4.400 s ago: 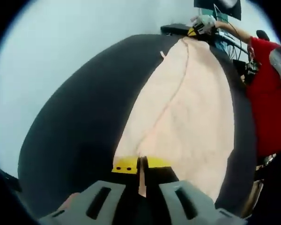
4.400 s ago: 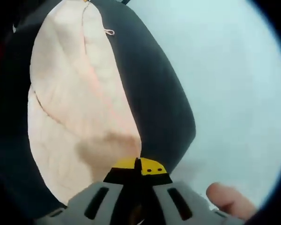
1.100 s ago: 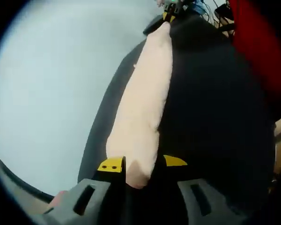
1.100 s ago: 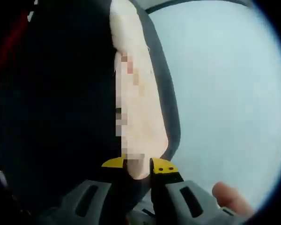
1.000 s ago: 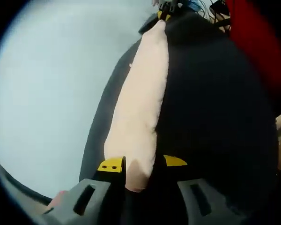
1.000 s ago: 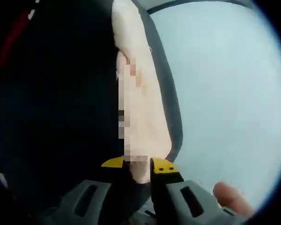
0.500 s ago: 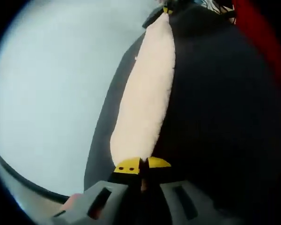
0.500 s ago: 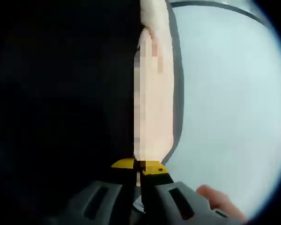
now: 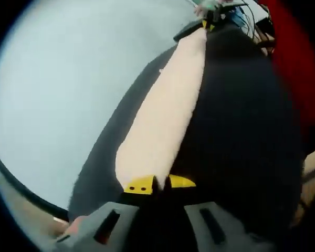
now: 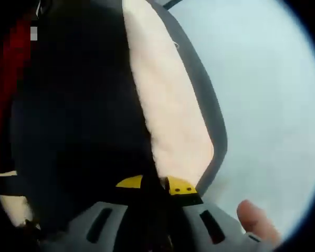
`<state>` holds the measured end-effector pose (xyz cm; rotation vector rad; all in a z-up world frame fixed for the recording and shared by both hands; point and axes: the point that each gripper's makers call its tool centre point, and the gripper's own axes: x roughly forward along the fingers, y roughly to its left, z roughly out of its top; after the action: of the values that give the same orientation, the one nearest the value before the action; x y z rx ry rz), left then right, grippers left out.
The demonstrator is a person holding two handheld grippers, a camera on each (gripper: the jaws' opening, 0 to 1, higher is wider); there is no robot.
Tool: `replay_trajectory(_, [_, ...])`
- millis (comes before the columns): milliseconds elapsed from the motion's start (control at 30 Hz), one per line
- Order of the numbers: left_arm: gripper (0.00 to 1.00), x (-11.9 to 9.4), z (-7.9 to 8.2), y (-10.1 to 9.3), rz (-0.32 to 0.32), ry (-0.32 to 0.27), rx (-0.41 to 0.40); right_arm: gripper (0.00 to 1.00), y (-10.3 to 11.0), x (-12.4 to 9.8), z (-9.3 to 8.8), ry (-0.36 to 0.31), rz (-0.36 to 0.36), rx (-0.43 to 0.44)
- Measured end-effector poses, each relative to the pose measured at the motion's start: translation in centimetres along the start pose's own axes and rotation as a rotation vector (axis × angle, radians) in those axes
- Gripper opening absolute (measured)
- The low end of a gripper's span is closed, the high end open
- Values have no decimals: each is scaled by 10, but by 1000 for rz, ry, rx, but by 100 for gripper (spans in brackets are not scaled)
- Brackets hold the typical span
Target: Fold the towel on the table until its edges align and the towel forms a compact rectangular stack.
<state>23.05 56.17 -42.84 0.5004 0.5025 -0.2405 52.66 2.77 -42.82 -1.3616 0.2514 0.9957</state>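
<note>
Left claw (image 9: 159,184): the yellow-tipped jaws are pressed together on the near end of the towel (image 9: 165,123), with cloth running straight out from between the tips. Right claw (image 10: 161,185): jaws likewise together, clamped on the opposite end of the same towel (image 10: 168,110).

Towel: pale peach, soft nap, folded into a long narrow band. In the left gripper view it widens just ahead of the claw and tapers toward the far end, where the other claw (image 9: 207,25) grips it by its yellow tips. In the right gripper view it is broadest near the claw and narrows away from it.

Pose: each claw points along the band toward the other, so the towel is stretched between them. A fingertip (image 10: 256,220) shows just beside the right claw's body, at the lower right of its view.

Orientation: the towel's long axis runs directly away from each claw. It lies along one edge strip of the dark desk (image 9: 241,136); the pale floor (image 9: 68,89) is past that edge. A red sleeve (image 9: 296,68) sits on the far side of the desk from the towel.
</note>
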Motion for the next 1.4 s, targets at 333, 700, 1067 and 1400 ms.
replay_trajectory(333, [25,-31,15,34,209,-178,-948,14,-18,-97,124,-406,-344,425])
replay_trajectory(700, [23,-5,-13,24,322,-348,-1608,7,-51,-26,119,-599,-587,687])
replay_trajectory(1067, [17,0,-41,22,485,-257,-1757,7,-50,-4,125,-665,-577,675])
replay_trajectory(1400, [35,10,-35,38,527,-335,-1768,7,-37,-4,143,-708,-509,613])
